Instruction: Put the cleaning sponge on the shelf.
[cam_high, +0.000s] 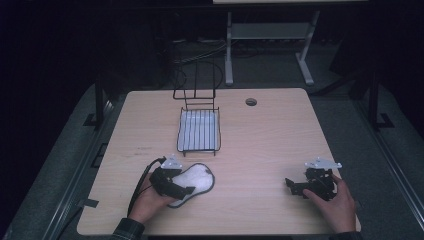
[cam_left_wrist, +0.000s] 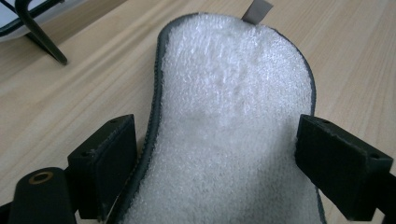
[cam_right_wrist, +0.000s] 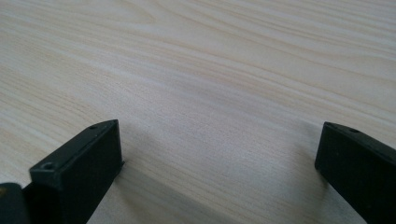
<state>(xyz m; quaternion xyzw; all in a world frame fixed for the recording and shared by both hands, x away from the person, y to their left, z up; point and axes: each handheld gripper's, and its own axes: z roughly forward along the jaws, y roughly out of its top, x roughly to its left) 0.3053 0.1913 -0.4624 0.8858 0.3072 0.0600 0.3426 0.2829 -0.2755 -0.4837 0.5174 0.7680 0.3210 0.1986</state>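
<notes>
Left fingers: spread wide on either side of the white fleecy insole (cam_left_wrist: 233, 121), one pad (cam_left_wrist: 109, 163) at its grey-bound edge, the other pad (cam_left_wrist: 341, 163) at the opposite edge. Released; not squeezing the pile as far as the left gripper view shows.
Left gripper: (cam_high: 181, 187) sits low over the heel end of the insole (cam_high: 197, 181), held by the person's left hand (cam_high: 150, 202).
Right fingers: released, set well apart over bare wood, nothing between them; one pad (cam_right_wrist: 88, 163) close to the surface.
Right gripper: (cam_high: 295, 186) rests near the front right of the surface, in the right hand (cam_high: 336, 202), well apart from the insole.
Insole position: flat on the surface (cam_high: 270, 140) at front left, fleece side up, a small grey tab (cam_left_wrist: 257, 10) at its far end, just in front of the wire rack.
Wire rack: (cam_high: 199, 131) black wire tray with a pale base and an upright back frame, mid-surface.
Risk 1: insole is soft and thin; closing across its width would likely fold or buckle it rather than hold it flat.
Risk 2: fingers riding on the surface may scrape and push the insole forward toward the rack instead of catching it.
Risk 3: a one-end hold lets the far end droop; it could snag on the rack wires.
Risk 4: the right gripper is too far off to steady anything quickly.
</notes>
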